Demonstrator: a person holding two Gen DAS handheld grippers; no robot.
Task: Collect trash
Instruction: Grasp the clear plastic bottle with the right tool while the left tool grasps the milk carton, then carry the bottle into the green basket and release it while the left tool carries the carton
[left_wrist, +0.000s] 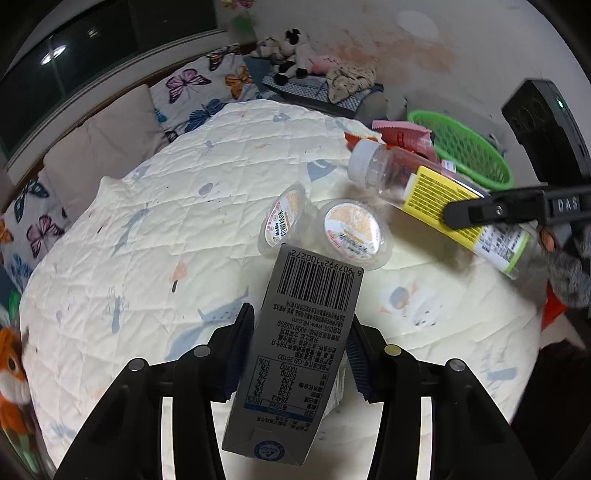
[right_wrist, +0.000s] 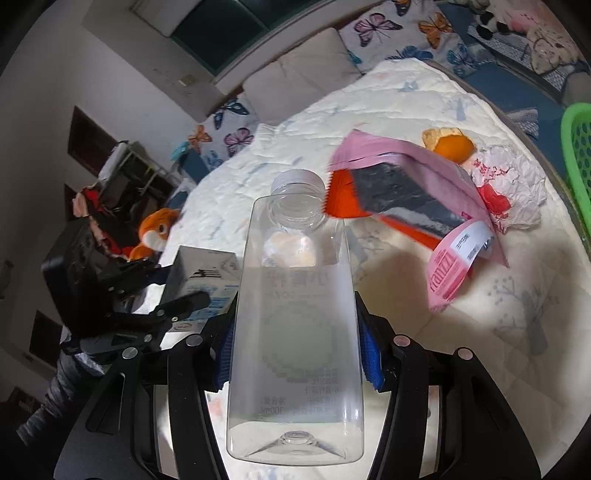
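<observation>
My left gripper (left_wrist: 301, 354) clamps a grey carton (left_wrist: 295, 354); my right gripper (right_wrist: 295, 343) clamps a clear bottle (right_wrist: 295, 332). Two cups (left_wrist: 325, 229) lie beyond the carton, and a green basket (left_wrist: 465, 147) sits far right.

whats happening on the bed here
A person is clearing trash off a quilted bed with two handheld grippers. The left gripper is clamped on a grey milk carton; the right gripper holds an empty clear bottle. Two jelly cups, snack wrappers and orange peel remain, beside a green basket.
</observation>
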